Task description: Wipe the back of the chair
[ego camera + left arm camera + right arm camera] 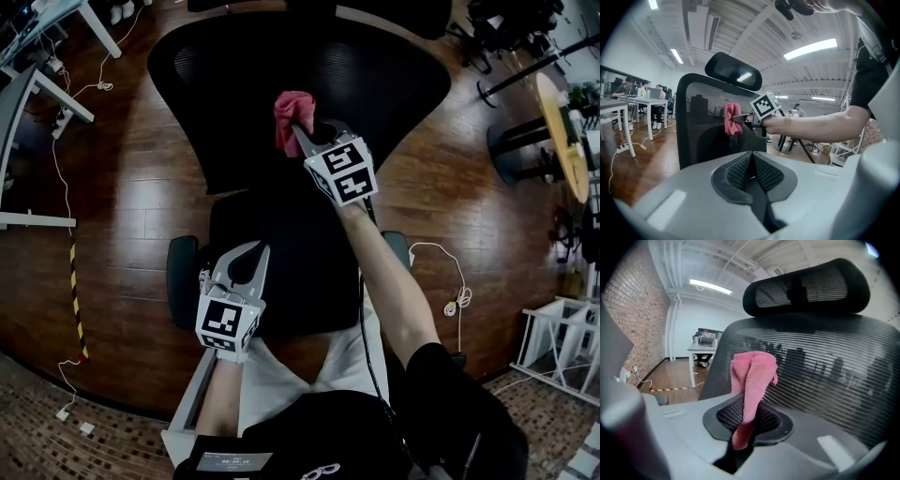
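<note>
The right gripper [743,427] is clamped on the lower fold of a pink cloth [752,376]. Most of the cloth stands free above the jaws, up against the front of the chair's black mesh backrest [825,366]; whether it presses on the mesh or sits just off it I cannot tell. In the head view the cloth lies toward 12 o'clock from the seat [281,272], and the left gripper [246,262] hangs at about 7 o'clock from the right one, over the seat's near edge, jaws together on nothing. The main risk I see is the grip: only a narrow tail is pinched, so a dragging stroke across the ribbed mesh could tug the cloth out or flop it over, leaving bare jaw tips to scrape the weave. The chair also looks unbraced. With the left gripper touching neither backrest nor armrest [181,281], a firm push could probably rock or swing the backrest toward 12 o'clock, so the wipe skims without cleaning. The headrest [806,287] overhangs any high stroke.
</note>
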{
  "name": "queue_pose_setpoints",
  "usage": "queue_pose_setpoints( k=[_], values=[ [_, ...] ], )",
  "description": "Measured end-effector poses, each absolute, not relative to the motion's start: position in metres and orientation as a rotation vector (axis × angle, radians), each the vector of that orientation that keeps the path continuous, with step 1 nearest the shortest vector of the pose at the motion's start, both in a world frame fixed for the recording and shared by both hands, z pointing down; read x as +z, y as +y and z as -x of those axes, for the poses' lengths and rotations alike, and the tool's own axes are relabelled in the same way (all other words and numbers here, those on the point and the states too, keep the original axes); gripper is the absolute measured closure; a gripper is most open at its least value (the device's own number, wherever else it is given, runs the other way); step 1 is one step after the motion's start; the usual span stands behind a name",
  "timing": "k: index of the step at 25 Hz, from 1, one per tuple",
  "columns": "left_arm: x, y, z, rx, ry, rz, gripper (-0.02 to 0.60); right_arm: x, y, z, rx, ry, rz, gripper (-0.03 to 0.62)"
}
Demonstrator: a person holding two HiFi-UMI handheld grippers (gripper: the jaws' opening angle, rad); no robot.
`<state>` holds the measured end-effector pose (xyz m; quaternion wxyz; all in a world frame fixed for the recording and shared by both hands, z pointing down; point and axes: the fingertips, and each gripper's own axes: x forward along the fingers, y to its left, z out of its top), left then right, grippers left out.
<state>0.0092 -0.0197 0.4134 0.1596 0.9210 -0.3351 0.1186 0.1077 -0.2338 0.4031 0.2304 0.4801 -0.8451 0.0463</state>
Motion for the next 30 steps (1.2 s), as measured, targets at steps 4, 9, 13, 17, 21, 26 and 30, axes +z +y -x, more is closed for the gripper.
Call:
queue_pose_setpoints(
  k=[4,9,13,17,21,26,30],
  values=[
    [0.414,-0.020,-0.019,0.353,-0.935,-2.642,0.589,0.404,-0.226,-0.150,0.137,-2.284,-1.385,0.553],
    [0.419,-0.018,-0.027,0.381,-0.910,-2.644,0.589,0.404,-0.215,-0.197,0.143,-2.232,-1.461,0.553],
    [0.423,-0.017,-0.032,0.402,-0.896,-2.648,0.589,0.403,-0.208,-0.232,0.143,-2.189,-1.517,0.553],
    [0.425,-0.015,-0.035,0.422,-0.885,-2.651,0.589,0.403,-0.198,-0.265,0.149,-2.140,-1.582,0.553],
    [0.427,-0.013,-0.038,0.433,-0.871,-2.655,0.589,0.404,-0.188,-0.297,0.164,-2.071,-1.656,0.553],
    [0.427,-0.014,-0.038,0.440,-0.870,-2.654,0.589,0.404,-0.175,-0.332,0.181,-1.950,-1.783,0.553],
    [0.426,-0.016,-0.041,0.428,-0.872,-2.657,0.589,0.405,-0.158,-0.369,0.178,-1.796,-1.947,0.553]
  ],
)
